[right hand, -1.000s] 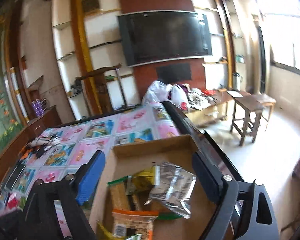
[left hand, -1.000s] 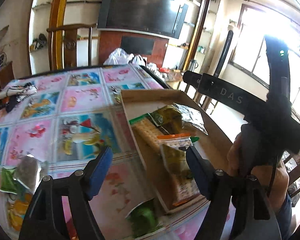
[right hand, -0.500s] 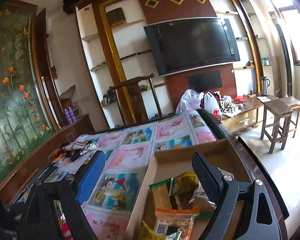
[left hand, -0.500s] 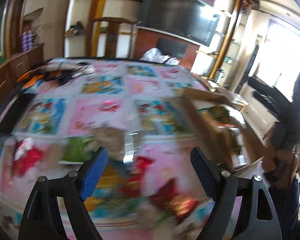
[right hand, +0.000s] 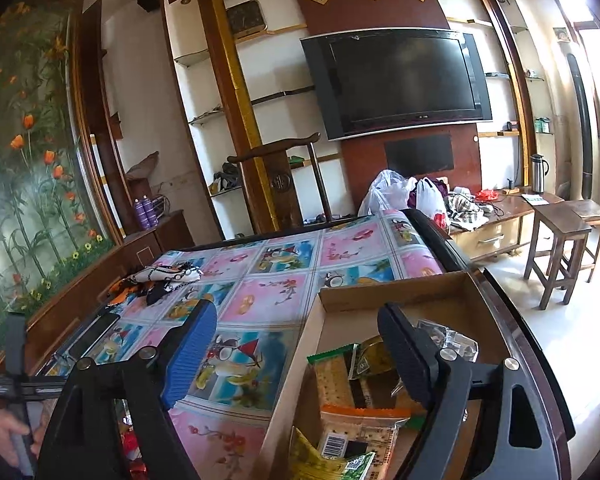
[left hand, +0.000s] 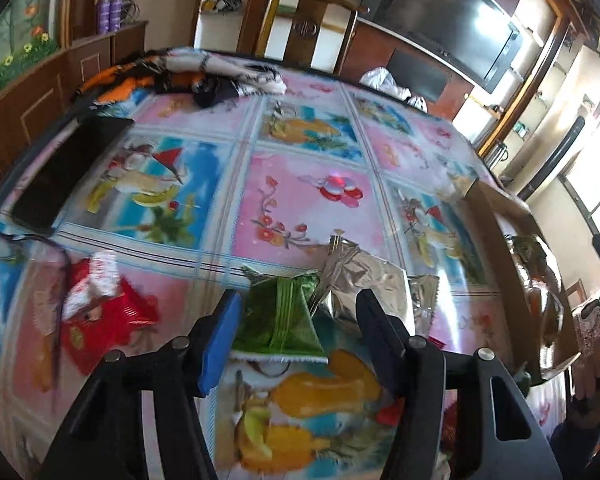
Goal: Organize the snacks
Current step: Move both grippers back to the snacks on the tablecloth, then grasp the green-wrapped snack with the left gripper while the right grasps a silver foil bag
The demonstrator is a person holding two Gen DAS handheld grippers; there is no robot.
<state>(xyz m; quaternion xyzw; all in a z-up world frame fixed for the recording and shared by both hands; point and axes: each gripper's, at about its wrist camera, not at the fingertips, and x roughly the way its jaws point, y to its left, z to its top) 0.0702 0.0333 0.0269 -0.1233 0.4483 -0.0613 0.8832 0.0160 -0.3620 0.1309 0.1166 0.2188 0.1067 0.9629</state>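
— Pickup is under way: the left gripper (left hand: 296,322) is closing in around the green snack packet (left hand: 278,316) lying on the patterned tablecloth (left hand: 308,204), jaws narrowing, packet between them, pads not yet visibly pressing.

— And the other claw?

— The right gripper (right hand: 298,354) is hanging wide apart and holding nothing, over the near edge of the cardboard box (right hand: 396,294).

— Next?

— Probably squeezing gently, since the packet looks soft, then carrying it across to the box, leaving the silver packet (left hand: 364,276) touching it behind.

No wording on any snack packet or elsewhere is legible.
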